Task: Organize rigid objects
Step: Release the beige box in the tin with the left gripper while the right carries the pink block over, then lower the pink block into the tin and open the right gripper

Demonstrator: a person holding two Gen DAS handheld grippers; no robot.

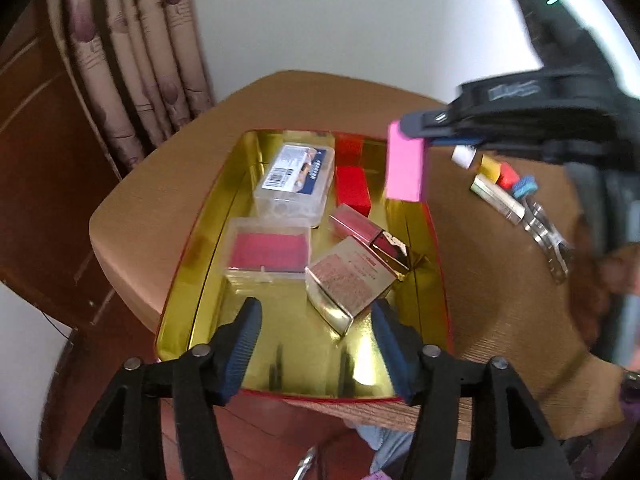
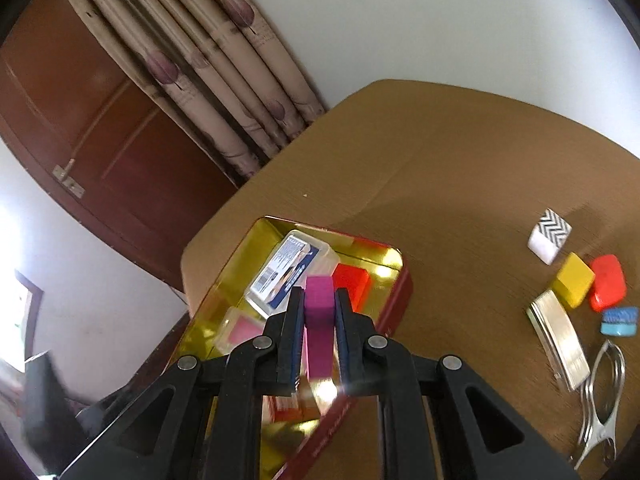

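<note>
A gold-lined red tin (image 1: 200, 280) (image 2: 400, 292) sits on the wooden table. It holds a labelled clear box (image 1: 294, 178) (image 2: 288, 272), a clear box with red filling (image 1: 268, 250), a red block (image 1: 351, 190) (image 2: 352, 282), a pink lip-gloss tube (image 1: 360, 226) and a gold carton (image 1: 348, 284). My right gripper (image 2: 318, 308) (image 1: 416, 128) is shut on a pink block (image 1: 404, 168) (image 2: 318, 320), held above the tin's right side. My left gripper (image 1: 316, 312) is open and empty over the tin's near end.
On the table right of the tin lie a chevron-patterned white block (image 2: 548, 238), a yellow block (image 2: 572, 284), a red block (image 2: 608, 282), a blue piece (image 2: 619, 321), a silver case (image 2: 560, 346) and metal clippers (image 2: 600, 400). Curtain and brown door stand behind.
</note>
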